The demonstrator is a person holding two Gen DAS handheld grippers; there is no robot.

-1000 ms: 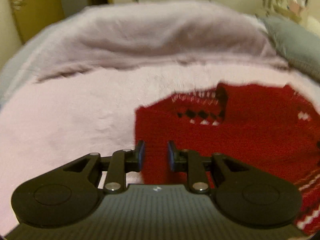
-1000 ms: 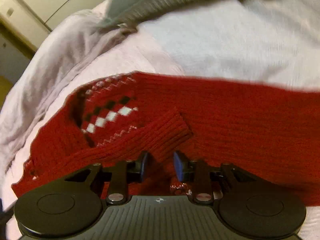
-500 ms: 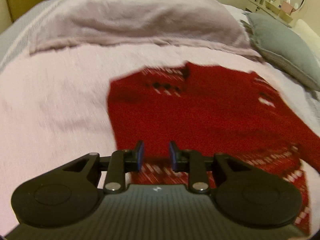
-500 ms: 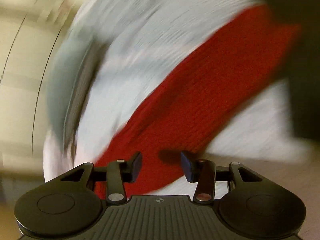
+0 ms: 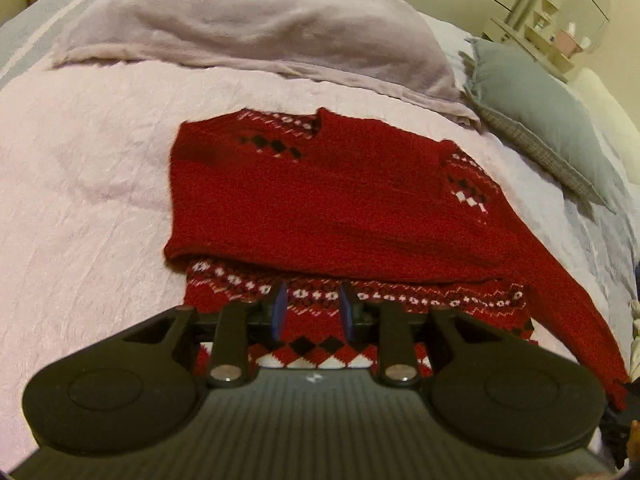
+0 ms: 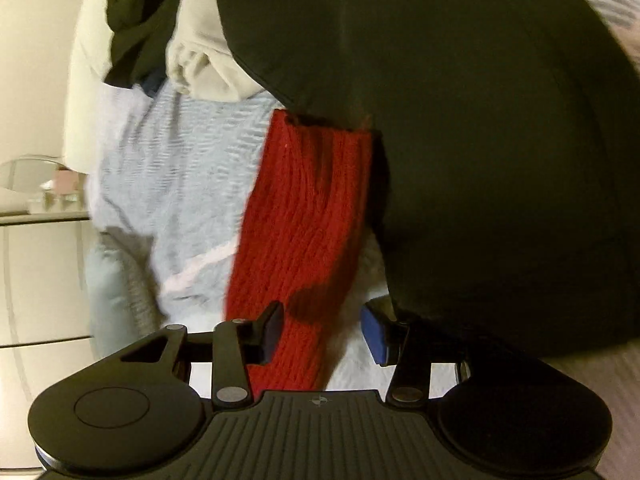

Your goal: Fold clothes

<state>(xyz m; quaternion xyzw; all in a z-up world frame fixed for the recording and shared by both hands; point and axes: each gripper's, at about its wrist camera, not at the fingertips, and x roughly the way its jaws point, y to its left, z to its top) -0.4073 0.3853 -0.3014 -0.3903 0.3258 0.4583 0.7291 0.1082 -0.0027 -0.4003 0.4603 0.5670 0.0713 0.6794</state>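
A red knit sweater with white and black diamond patterns lies on the pink bedspread, one part folded over its patterned body. One sleeve stretches out to the right. My left gripper is open and empty, just above the sweater's patterned lower band. My right gripper is open wide over the red sleeve, which runs up between its fingers. The sleeve's cuff end lies against a black garment.
A mauve blanket is heaped at the far side of the bed. A grey pillow lies at the right. Beside the sleeve are a large black garment, a cream cloth and a pale blue-white striped sheet. A dresser stands beyond.
My left gripper has pulled back toward the sweater's lower band. My right gripper swung away from the folded body to the outstretched sleeve and opened wider.
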